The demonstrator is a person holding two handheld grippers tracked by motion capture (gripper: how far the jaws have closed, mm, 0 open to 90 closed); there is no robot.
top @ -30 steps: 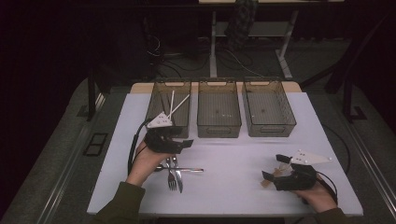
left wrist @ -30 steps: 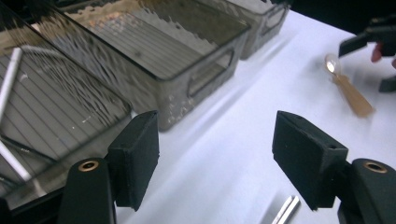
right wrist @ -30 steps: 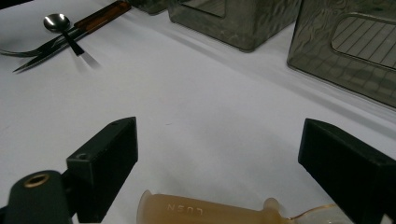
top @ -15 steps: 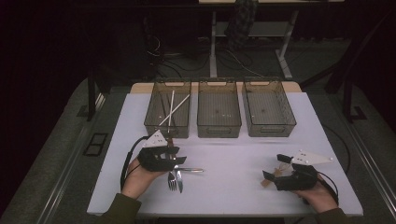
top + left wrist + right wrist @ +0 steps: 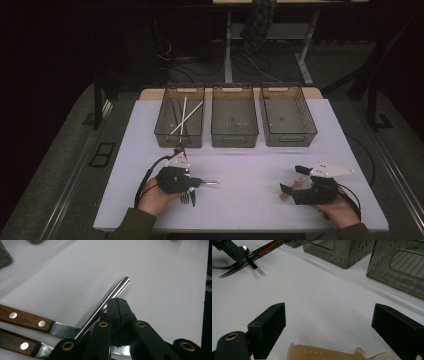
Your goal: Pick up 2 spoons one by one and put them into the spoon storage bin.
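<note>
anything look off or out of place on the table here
Mostly tidy. One oddity: the left tongs look shut beside the steel handle, not around it. The cutlery pile lies crossed on the table.

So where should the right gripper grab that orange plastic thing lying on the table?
Probably by its thick straight handle, coming from above. It lies flat on the table, running lengthwise from one open jaw of the right gripper towards the other, so closing now would likely only push on its ends. Turning the wrist so the jaws close across its narrow width looks safer.
</note>
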